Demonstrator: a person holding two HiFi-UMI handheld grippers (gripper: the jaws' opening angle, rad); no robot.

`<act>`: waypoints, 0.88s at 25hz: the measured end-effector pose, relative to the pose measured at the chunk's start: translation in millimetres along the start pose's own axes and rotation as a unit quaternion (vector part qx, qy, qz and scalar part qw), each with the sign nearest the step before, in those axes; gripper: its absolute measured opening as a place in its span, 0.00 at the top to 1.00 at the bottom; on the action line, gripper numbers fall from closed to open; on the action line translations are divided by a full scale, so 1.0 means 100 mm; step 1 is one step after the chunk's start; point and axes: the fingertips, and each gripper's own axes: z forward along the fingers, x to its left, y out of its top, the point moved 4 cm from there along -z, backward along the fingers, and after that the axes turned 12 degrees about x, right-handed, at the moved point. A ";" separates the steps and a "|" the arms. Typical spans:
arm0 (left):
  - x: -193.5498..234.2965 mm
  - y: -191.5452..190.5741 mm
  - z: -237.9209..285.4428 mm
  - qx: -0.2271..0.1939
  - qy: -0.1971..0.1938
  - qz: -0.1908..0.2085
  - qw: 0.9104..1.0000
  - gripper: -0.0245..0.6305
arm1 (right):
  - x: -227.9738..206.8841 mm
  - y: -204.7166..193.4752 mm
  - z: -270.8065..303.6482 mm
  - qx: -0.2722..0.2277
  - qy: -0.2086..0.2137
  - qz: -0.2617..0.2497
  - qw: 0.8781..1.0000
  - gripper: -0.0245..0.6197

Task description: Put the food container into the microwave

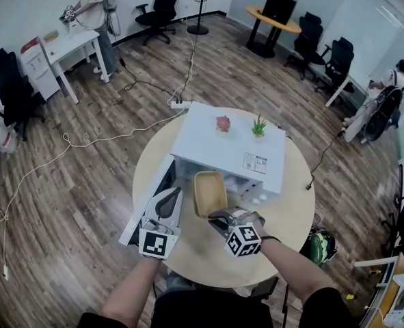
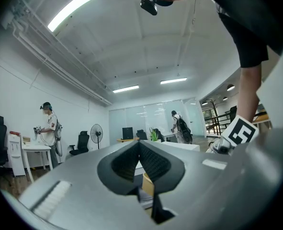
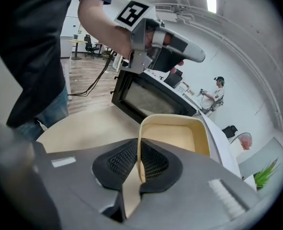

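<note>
A shallow tan food container (image 1: 210, 193) hangs level in front of the white microwave (image 1: 229, 149) on the round table. The microwave door (image 1: 147, 207) is swung open to the left. My right gripper (image 1: 220, 217) is shut on the container's near rim; in the right gripper view the rim (image 3: 179, 133) runs between the pads of that gripper (image 3: 139, 152). My left gripper (image 1: 174, 195) is beside the open door, left of the container. Its jaws are shut with their tips touching and nothing between them (image 2: 139, 145). A sliver of the container (image 2: 147, 183) shows below them.
A small green plant (image 1: 258, 126) and a pink object (image 1: 223, 123) sit on top of the microwave. Bare tabletop (image 1: 208, 255) lies near me. Cables and a power strip (image 1: 180, 104) run on the wooden floor behind. A person stands at a white desk (image 1: 68, 43) far left.
</note>
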 end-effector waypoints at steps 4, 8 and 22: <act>0.01 -0.07 -0.01 0.006 0.000 -0.003 1.000 0.96 | 0.04 -0.16 0.29 0.029 0.024 -0.001 0.999 0.92; 0.00 -0.16 -0.01 0.009 -0.003 -0.007 1.000 0.96 | -0.04 -0.33 0.56 0.057 0.033 0.006 0.998 0.92; -0.09 -0.36 -0.04 0.027 -0.013 -0.018 0.999 0.96 | -0.70 -0.67 1.19 0.128 -0.011 0.033 0.991 0.92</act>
